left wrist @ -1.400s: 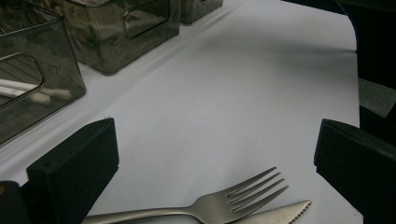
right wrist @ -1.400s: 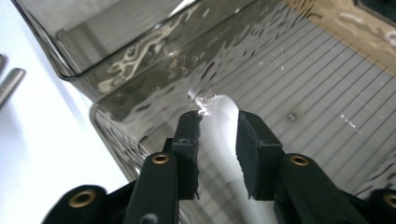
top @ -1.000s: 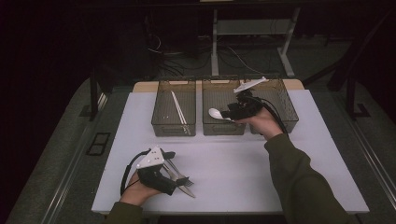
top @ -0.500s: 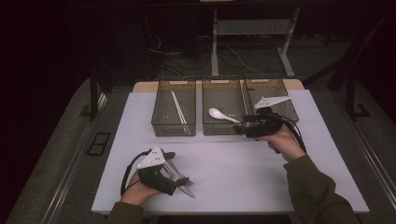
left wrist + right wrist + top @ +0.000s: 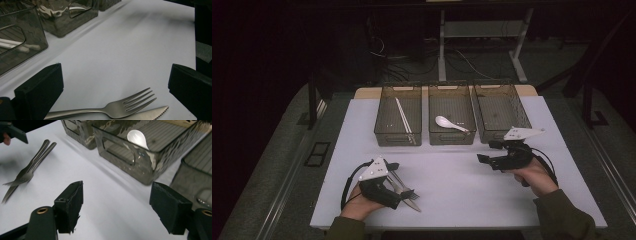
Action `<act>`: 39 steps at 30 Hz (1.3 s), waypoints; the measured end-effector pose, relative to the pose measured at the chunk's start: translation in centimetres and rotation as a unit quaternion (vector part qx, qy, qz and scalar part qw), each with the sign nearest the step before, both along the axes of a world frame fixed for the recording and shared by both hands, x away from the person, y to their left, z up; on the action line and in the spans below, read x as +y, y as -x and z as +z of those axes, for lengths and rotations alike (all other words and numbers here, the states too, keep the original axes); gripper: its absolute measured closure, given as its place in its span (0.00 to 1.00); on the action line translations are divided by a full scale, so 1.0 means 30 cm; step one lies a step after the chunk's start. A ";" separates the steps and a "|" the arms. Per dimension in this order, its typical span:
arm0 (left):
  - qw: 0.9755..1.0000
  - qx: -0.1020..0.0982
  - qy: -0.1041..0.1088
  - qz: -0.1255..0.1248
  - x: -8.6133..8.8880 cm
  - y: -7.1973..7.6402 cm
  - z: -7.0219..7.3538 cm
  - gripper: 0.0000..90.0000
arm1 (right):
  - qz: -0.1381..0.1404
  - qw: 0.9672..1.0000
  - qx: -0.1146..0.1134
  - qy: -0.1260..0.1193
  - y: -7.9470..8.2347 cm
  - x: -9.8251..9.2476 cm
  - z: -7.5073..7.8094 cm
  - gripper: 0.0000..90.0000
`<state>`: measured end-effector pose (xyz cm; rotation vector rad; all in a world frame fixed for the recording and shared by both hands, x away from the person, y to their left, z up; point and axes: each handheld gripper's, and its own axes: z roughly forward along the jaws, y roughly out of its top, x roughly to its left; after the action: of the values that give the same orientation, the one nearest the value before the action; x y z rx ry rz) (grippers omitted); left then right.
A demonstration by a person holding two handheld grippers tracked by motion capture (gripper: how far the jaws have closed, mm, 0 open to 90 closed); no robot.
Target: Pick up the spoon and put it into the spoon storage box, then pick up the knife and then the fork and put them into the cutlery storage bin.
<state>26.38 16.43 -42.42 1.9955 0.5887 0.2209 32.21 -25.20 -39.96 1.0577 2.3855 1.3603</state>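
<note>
The white spoon (image 5: pixel 451 123) and chopsticks (image 5: pixel 403 114) already lie in their bins, but the fork (image 5: pixel 117 108) and knife (image 5: pixel 147 114) wait on the surface between the left tool's (image 5: pixel 404 192) open jaws, and the right tool (image 5: pixel 484 152) gapes empty.

Three smoky plastic bins stand side by side along the far part of the white table (image 5: pixel 452 180): the left bin (image 5: pixel 398 116), the middle bin (image 5: pixel 451 115) and the right bin (image 5: pixel 501 112), with almost no gap between them. Their tops are open, so entry is from above over the walls. The broad middle of the table in front of them lies bare, while a fork (image 5: pixel 117 108) and a knife (image 5: pixel 147 114) block the near left corner.
</note>
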 end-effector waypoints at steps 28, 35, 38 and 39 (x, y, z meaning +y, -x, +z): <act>1.000 0.007 -0.020 0.022 0.035 0.017 0.010 0.23 | -0.022 1.000 0.001 0.016 0.229 -0.162 -0.112 0.26; 0.998 0.039 -0.050 -0.010 0.067 0.063 -0.010 0.61 | -0.023 1.000 0.001 0.013 0.237 -0.170 -0.114 0.26; 0.997 0.054 -0.052 -0.028 0.067 0.071 -0.013 0.77 | -0.020 1.000 0.000 0.019 0.239 -0.164 -0.116 0.26; 0.996 0.061 -0.052 -0.033 0.062 0.071 -0.017 0.81 | -0.020 1.000 0.000 0.020 0.240 -0.162 -0.115 0.26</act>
<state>24.25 18.29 -42.92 2.1375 0.5979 0.0928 25.02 -30.07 -43.42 1.0871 2.3683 1.2940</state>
